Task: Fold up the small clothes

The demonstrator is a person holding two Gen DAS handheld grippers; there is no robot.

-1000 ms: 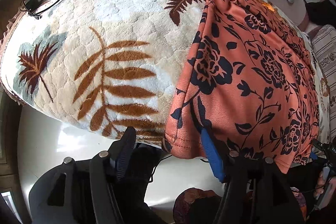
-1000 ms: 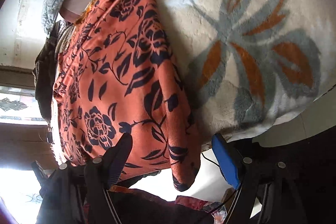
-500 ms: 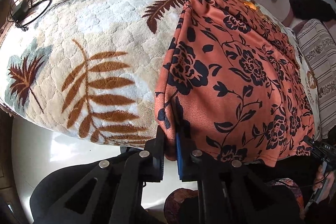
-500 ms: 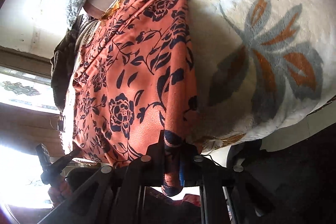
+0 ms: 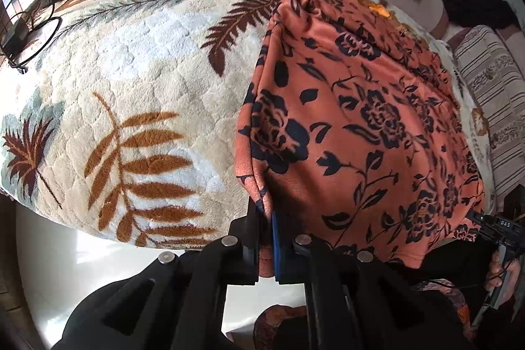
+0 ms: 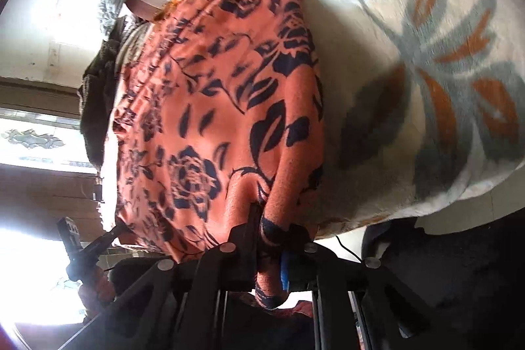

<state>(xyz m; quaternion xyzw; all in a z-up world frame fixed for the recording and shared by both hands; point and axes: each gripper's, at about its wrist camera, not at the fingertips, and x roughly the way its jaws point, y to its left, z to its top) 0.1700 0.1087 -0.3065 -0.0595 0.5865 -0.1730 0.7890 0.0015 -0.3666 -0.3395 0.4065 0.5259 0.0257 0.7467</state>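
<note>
On the leaf-patterned fleece blanket (image 5: 137,81) at far left, a black looped cable (image 5: 29,31) shows only in the left wrist view. The left gripper (image 5: 265,218) has its jaws clamped on the near left corner of the orange floral garment (image 5: 361,127), its hem hidden between them. The right gripper (image 6: 269,238) pinches the opposite corner; the right wrist view is motion-blurred.

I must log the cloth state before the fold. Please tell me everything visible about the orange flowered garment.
The orange garment is soft, matte fabric printed with dark navy roses and leaves. It lies spread, slightly wrinkled, on the cream leaf-patterned blanket, its near hem hanging past the edge. The left gripper and the right gripper each pinch one near corner, lifting the cloth there.
</note>
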